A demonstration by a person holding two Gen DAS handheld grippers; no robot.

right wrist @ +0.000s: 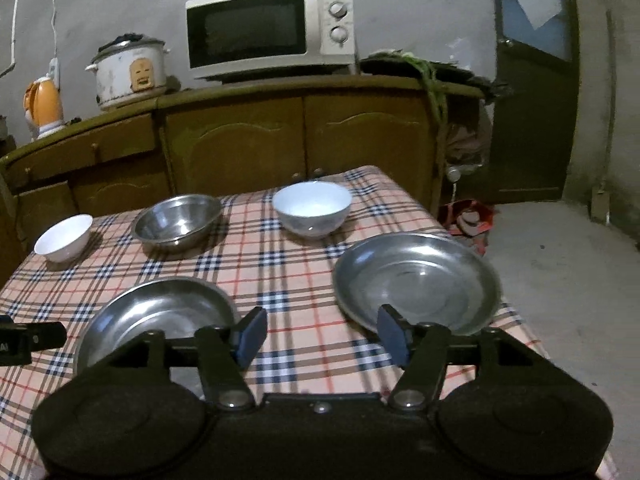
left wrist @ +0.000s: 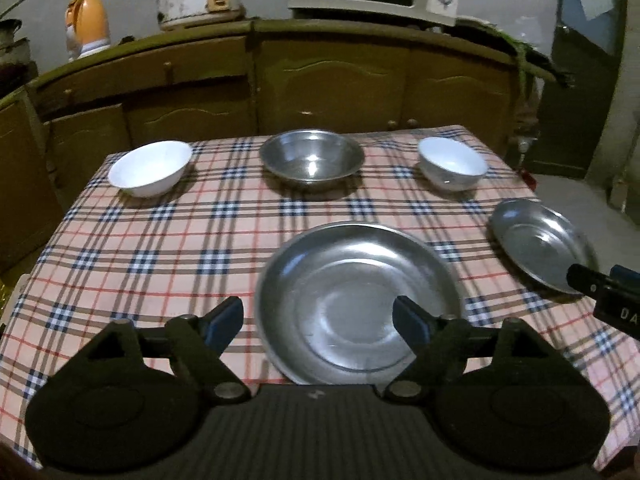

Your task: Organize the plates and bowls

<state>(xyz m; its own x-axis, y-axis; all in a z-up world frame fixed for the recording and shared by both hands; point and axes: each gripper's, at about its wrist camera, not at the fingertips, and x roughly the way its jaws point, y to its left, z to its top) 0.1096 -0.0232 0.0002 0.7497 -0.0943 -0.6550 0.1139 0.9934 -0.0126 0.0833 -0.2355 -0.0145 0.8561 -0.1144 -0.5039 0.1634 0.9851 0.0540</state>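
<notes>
two steel plates [left wrist: 356,308], one steel bowl [left wrist: 312,160] and two white bowls [left wrist: 150,168] on the checked tablecloth [left wrist: 160,240]; both jaws spread, empty.

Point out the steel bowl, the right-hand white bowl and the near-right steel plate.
steel bowl [left wrist: 312,158], left wrist view, inner wall
right-hand white bowl [right wrist: 312,206], right wrist view, inside
near-right steel plate [right wrist: 416,280], right wrist view, flat centre

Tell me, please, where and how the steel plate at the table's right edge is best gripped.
Take the right-hand steel plate by its raised rim on the near side, coming in low from the front. It lies flat on the checked tablecloth, so only the thin, flared rim offers a hold. The right tongs stand open just short of that near rim, probably the easiest approach.
</notes>
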